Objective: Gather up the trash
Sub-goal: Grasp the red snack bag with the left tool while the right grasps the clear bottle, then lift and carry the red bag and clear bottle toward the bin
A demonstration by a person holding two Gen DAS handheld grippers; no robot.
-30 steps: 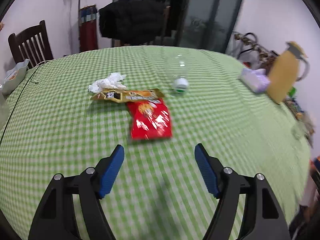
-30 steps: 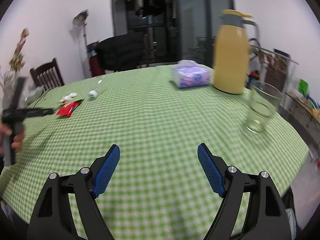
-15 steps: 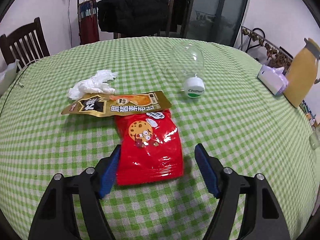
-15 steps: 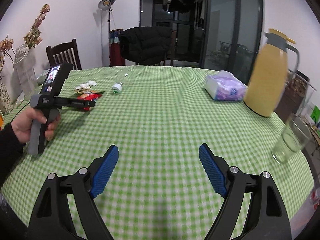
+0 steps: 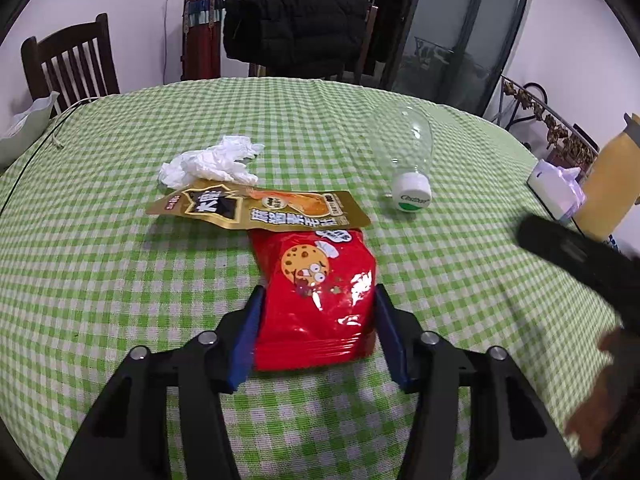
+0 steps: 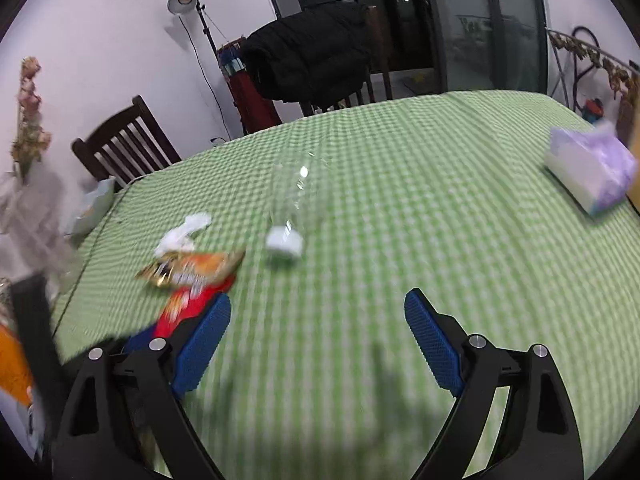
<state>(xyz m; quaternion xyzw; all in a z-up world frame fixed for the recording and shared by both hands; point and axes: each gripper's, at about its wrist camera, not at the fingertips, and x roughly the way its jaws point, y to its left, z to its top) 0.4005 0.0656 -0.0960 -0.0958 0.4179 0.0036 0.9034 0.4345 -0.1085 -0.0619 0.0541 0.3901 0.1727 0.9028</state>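
Observation:
A red cookie packet (image 5: 316, 280) lies on the green checked tablecloth (image 5: 120, 280). Its near end sits between the blue pads of my left gripper (image 5: 319, 291), whose jaws are closing and touch both of its sides. A gold snack wrapper (image 5: 260, 210) overlaps its far end, and a crumpled white tissue (image 5: 212, 162) lies behind that. To the right, a clear plastic bottle (image 5: 404, 152) lies on its side, white cap toward me. My right gripper (image 6: 318, 298) hovers over bare cloth short of the bottle (image 6: 296, 196), jaws opening, nothing between them.
A purple tissue pack (image 6: 588, 168) and a yellow jug (image 5: 608, 188) stand at the table's right edge. A wooden chair (image 5: 68, 64) and a coat-draped chair (image 5: 296, 28) stand behind the table. A vase of dried flowers (image 6: 28, 200) and a white bag (image 5: 24, 132) are at the left.
My left gripper came forward over the red packet and narrowed onto its sides. My right gripper swung left across the table toward the trash pile; the jug and glass left its view.

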